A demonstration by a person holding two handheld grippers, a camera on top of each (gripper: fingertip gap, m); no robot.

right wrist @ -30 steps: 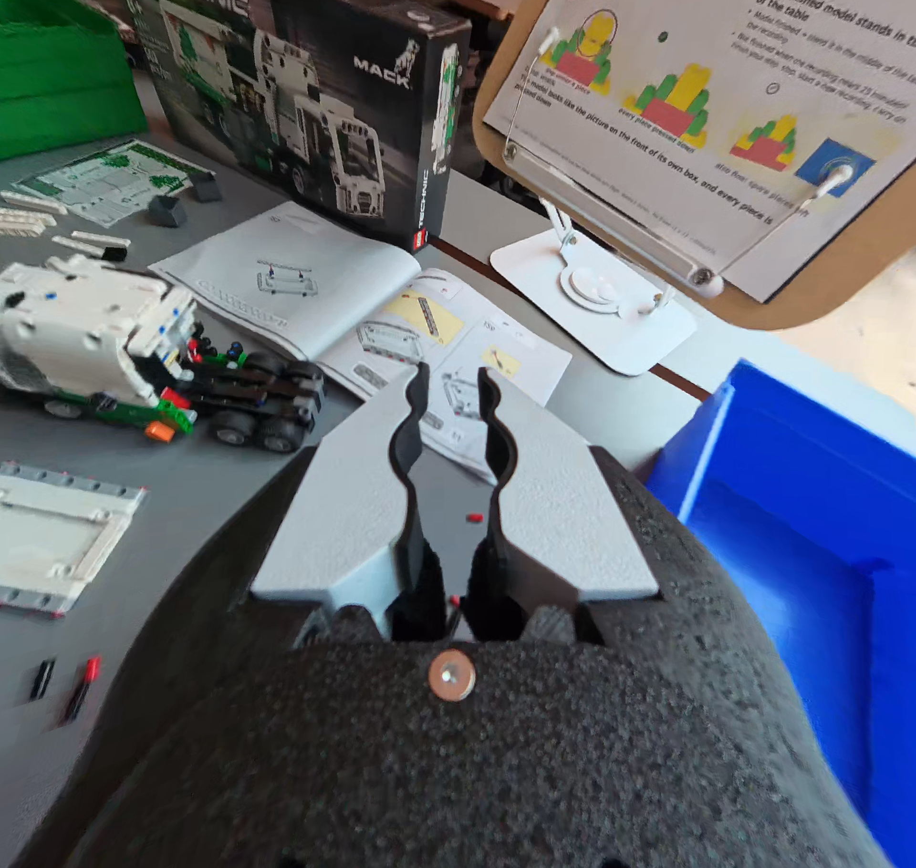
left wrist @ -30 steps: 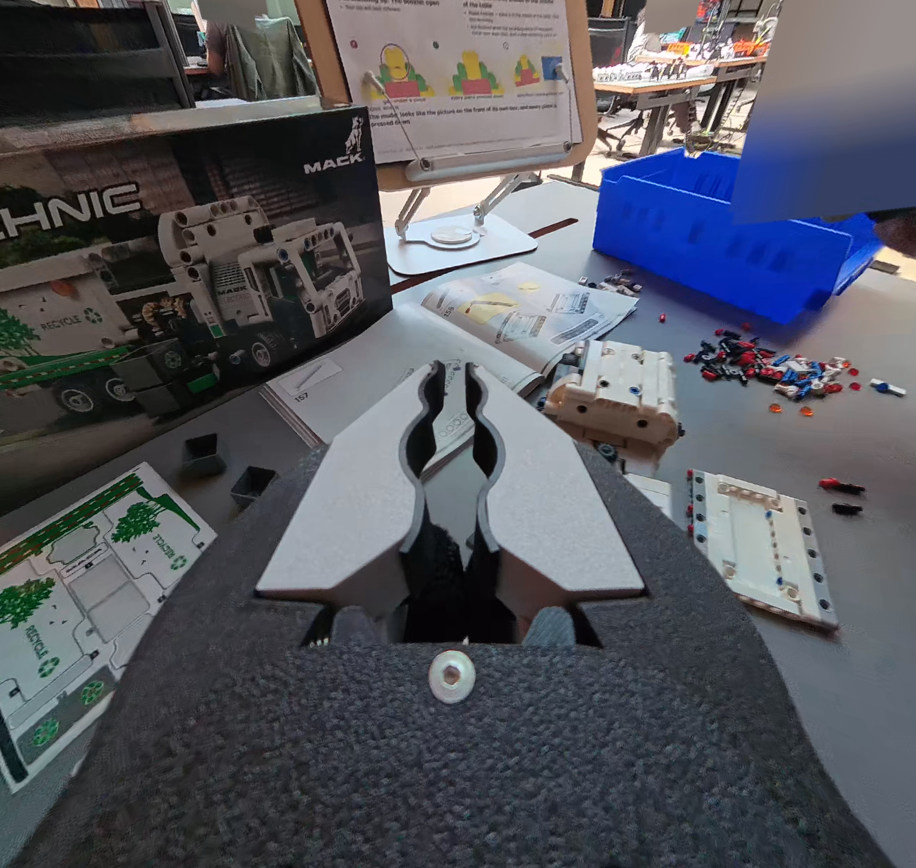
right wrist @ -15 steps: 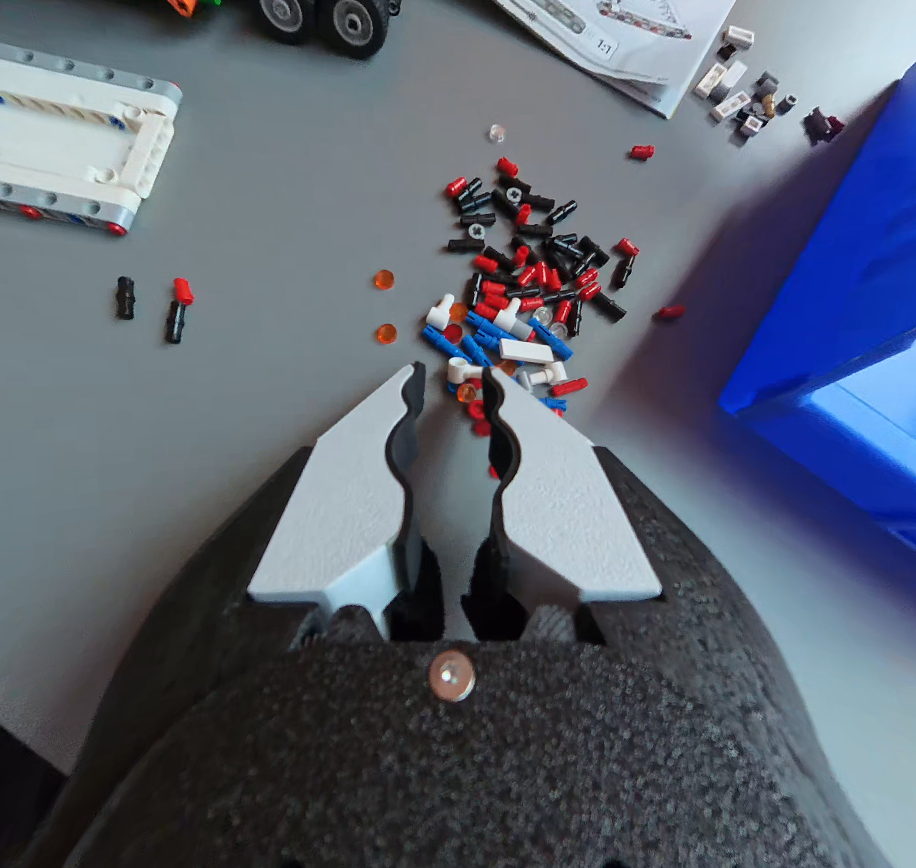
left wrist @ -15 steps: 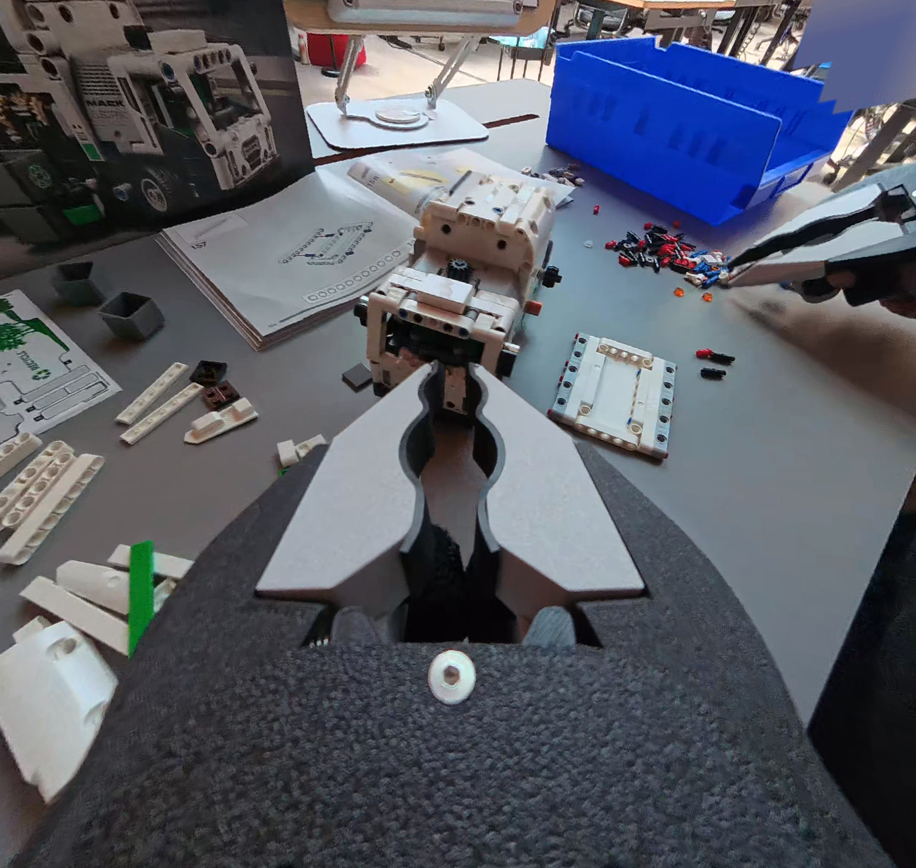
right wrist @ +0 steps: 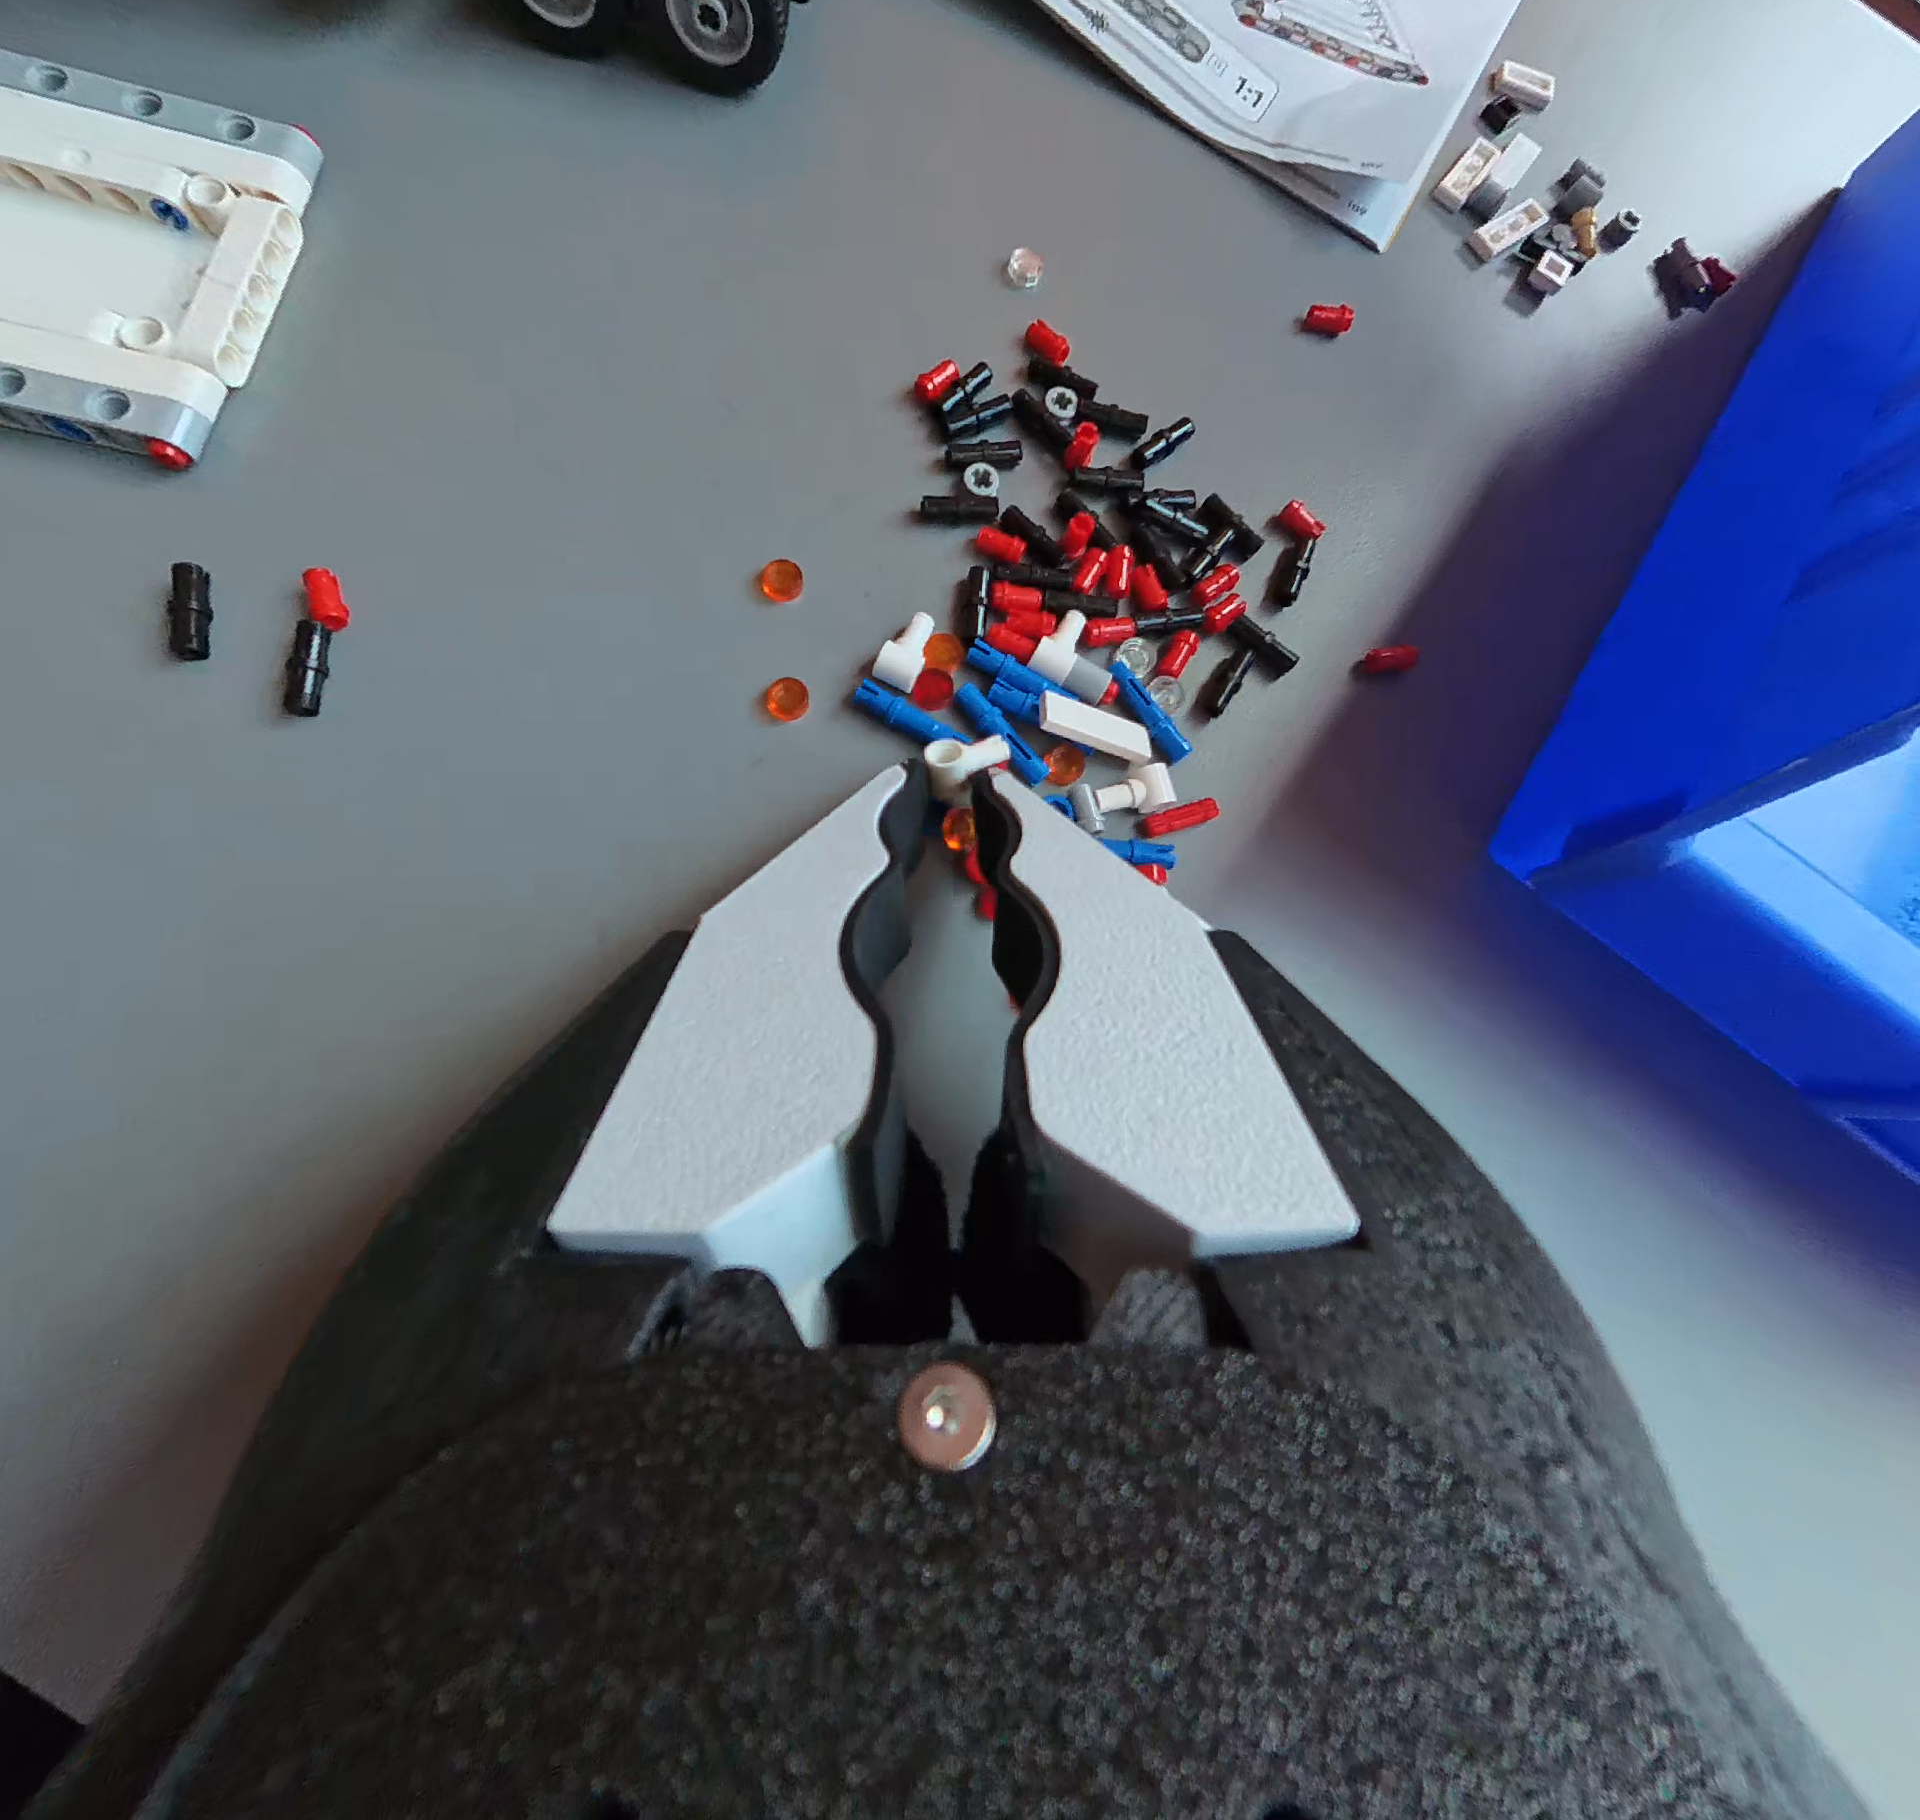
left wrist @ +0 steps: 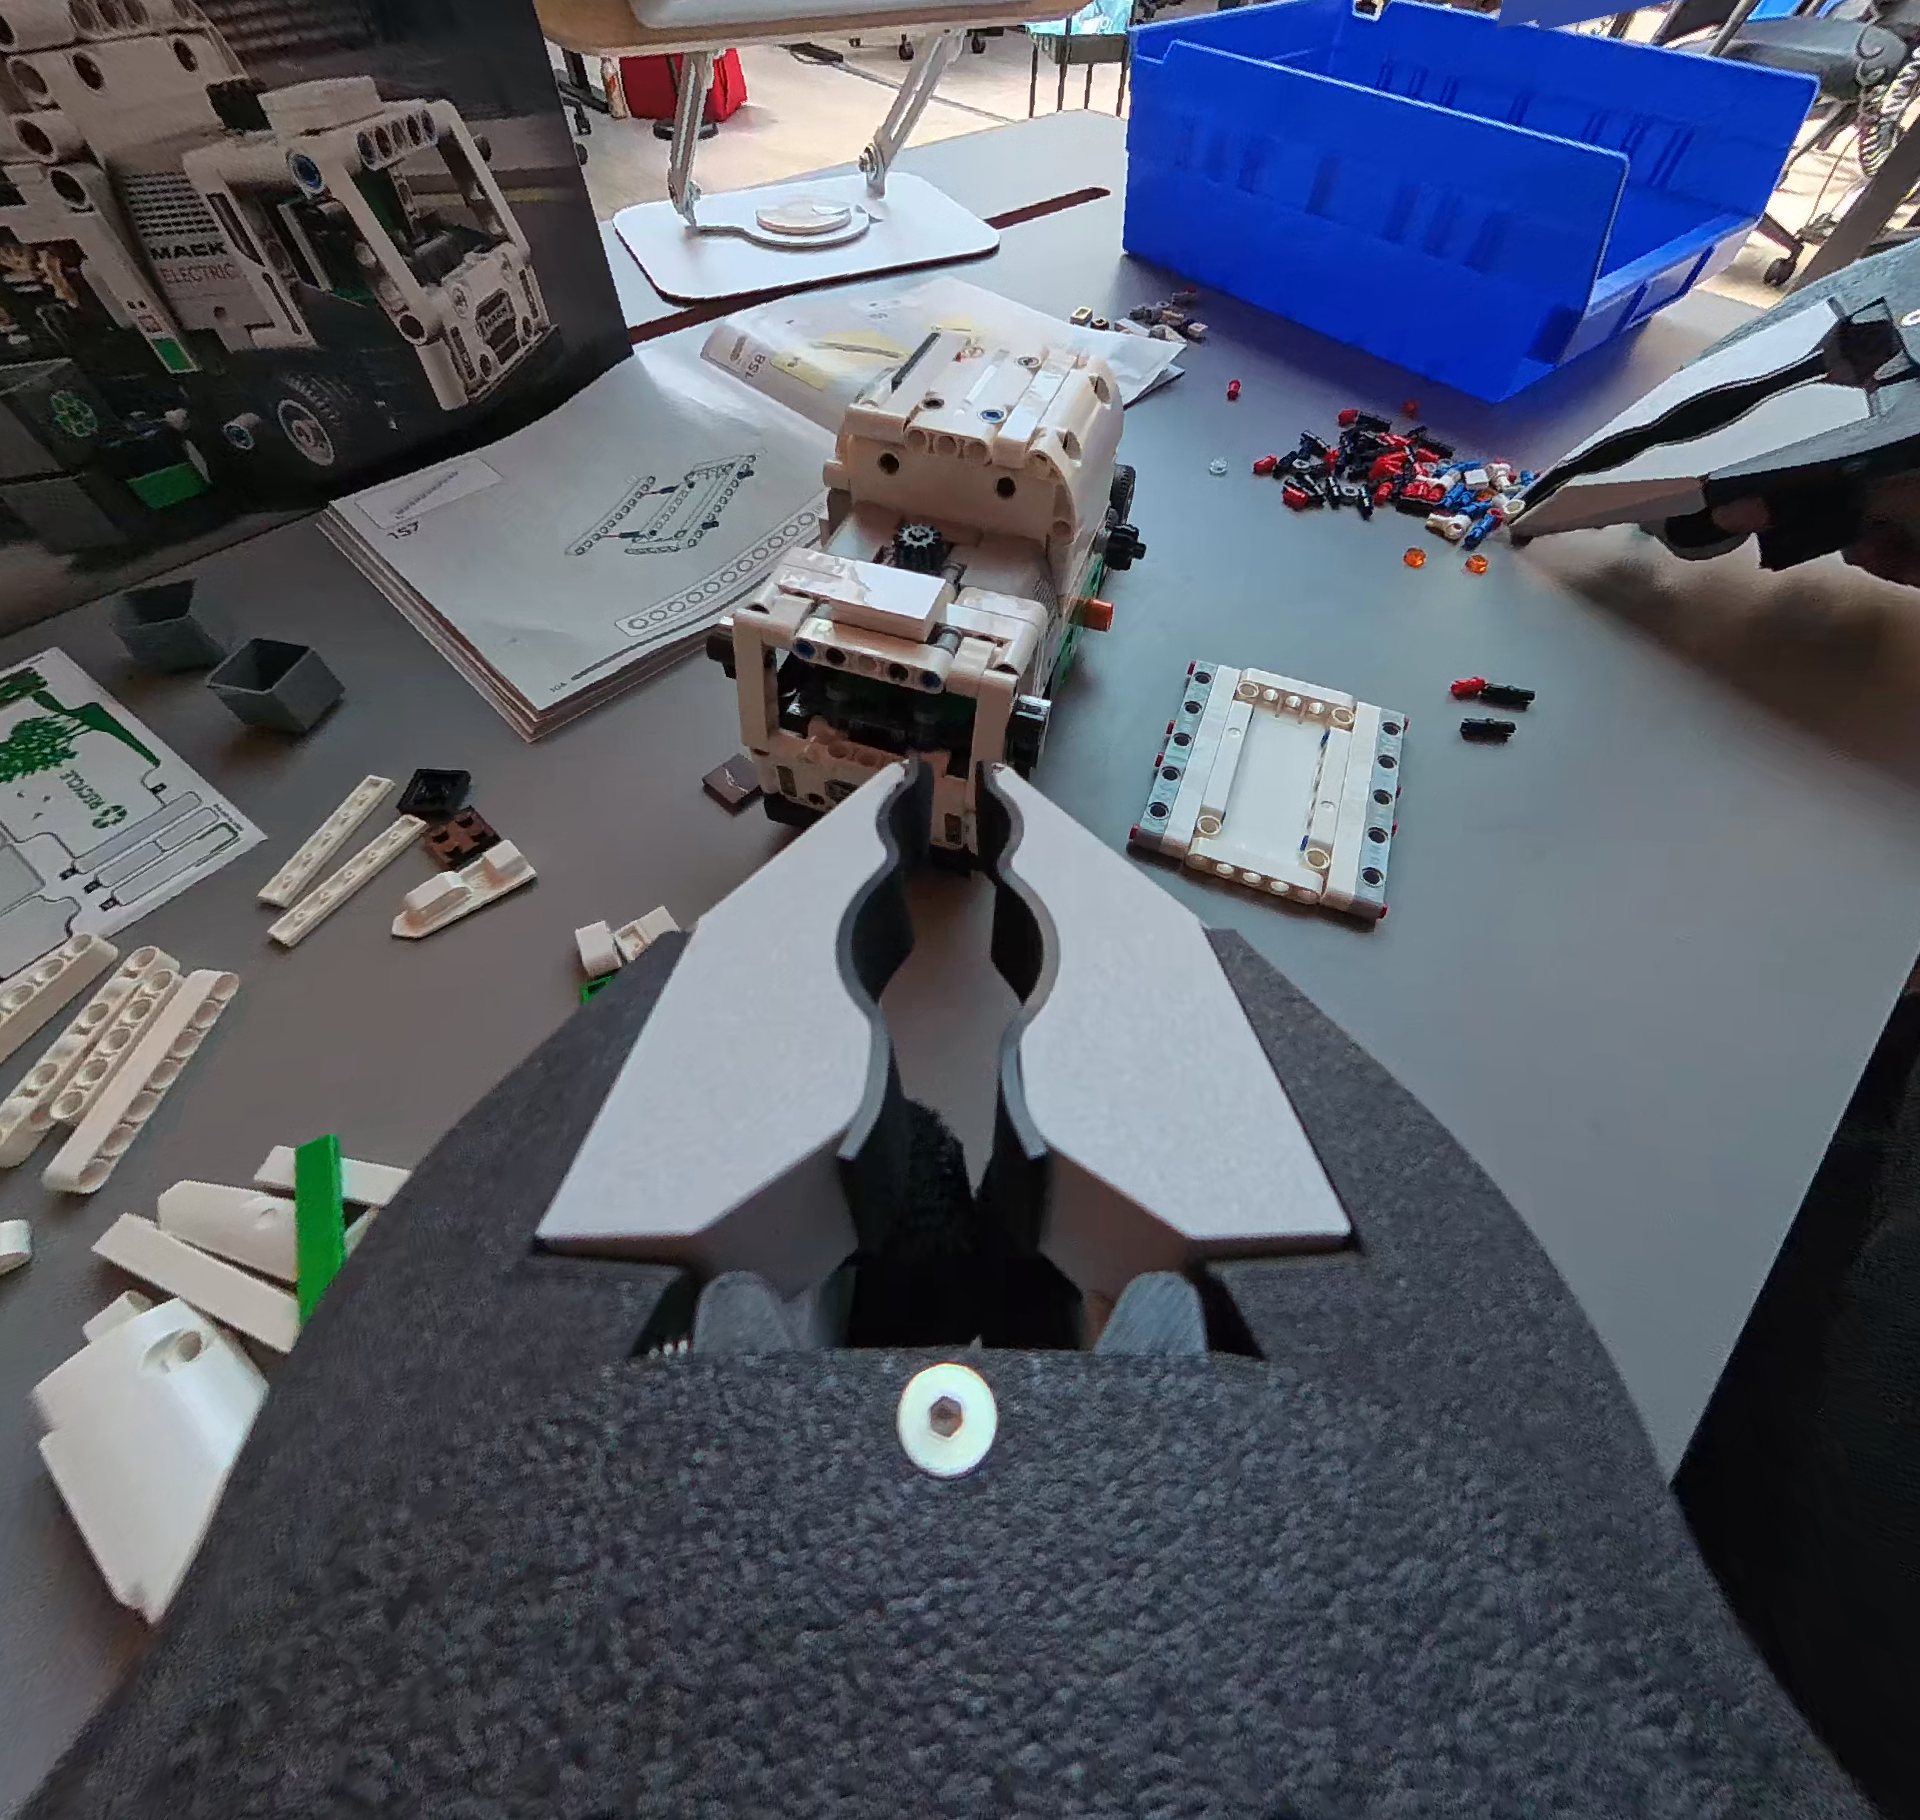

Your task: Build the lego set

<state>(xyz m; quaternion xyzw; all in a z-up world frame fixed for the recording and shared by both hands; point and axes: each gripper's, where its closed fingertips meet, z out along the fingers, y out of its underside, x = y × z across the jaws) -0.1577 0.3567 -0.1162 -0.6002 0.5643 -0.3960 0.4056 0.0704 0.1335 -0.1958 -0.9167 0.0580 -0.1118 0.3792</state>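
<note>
The right hand-held gripper [right wrist: 951, 783] pinches, it seems, a small white connector [right wrist: 961, 758] at the pile of pins [right wrist: 1091, 575]. The left hand-held gripper [left wrist: 948, 783], slightly open and empty, faces the truck model [left wrist: 935, 586] on the surface [left wrist: 1558, 939].

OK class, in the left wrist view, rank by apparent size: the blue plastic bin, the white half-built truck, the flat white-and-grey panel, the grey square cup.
1. Blue plastic bin
2. White half-built truck
3. Flat white-and-grey panel, which looks clearly smaller than the truck
4. Grey square cup
</note>
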